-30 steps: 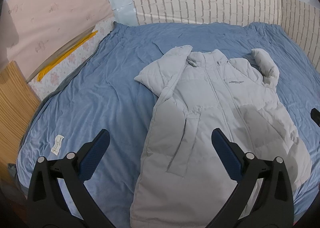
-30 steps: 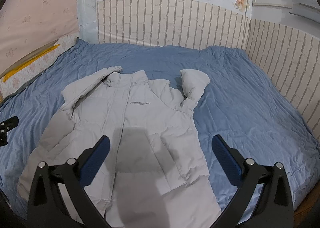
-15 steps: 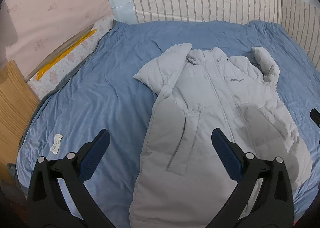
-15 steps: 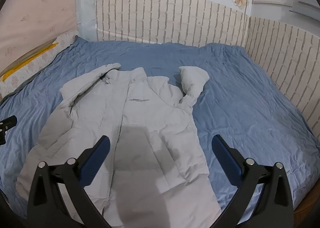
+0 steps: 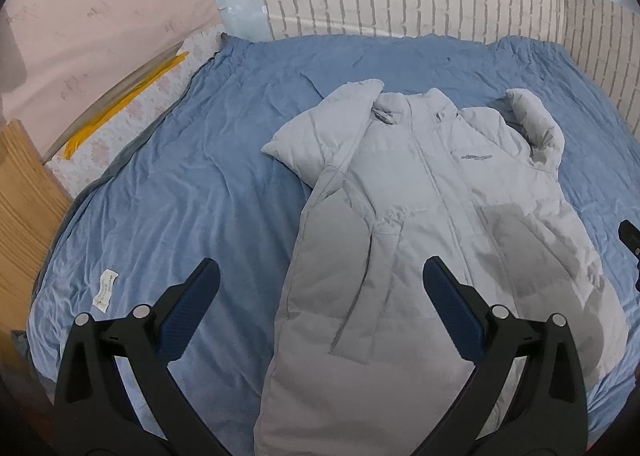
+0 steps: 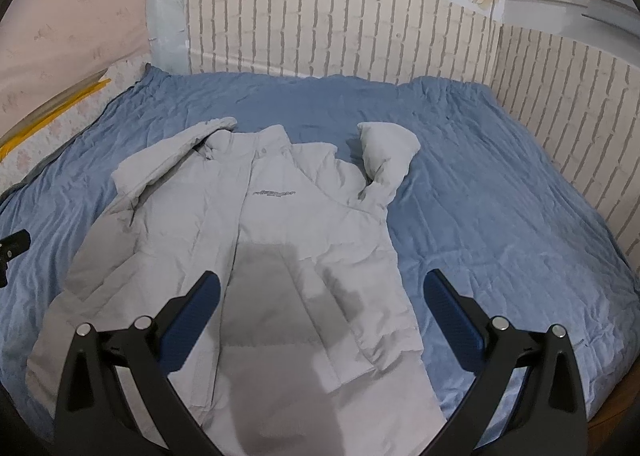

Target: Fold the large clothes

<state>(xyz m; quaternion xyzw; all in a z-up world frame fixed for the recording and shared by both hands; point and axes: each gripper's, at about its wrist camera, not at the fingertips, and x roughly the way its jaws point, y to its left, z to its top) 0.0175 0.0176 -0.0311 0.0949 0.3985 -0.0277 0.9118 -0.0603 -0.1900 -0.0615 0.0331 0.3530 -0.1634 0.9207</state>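
Observation:
A light grey padded jacket [image 5: 420, 224] lies front up on a blue bed sheet [image 5: 192, 184], collar towards the far wall, both sleeves bent at the shoulders. It also shows in the right wrist view [image 6: 256, 240]. My left gripper [image 5: 320, 292] is open and empty, held above the jacket's left hem side. My right gripper [image 6: 322, 296] is open and empty, held above the jacket's lower right part. Neither touches the cloth.
The bed sheet [image 6: 500, 208] meets a brick-pattern wall [image 6: 340, 32] at the back and right. A wooden board [image 5: 24, 192] and a yellow strip [image 5: 124, 104] lie at the left. A small white label [image 5: 105, 290] sits on the sheet.
Both views have shifted slightly, so the jacket sits a little lower in the frames. Both grippers stay open and the jacket has not moved.

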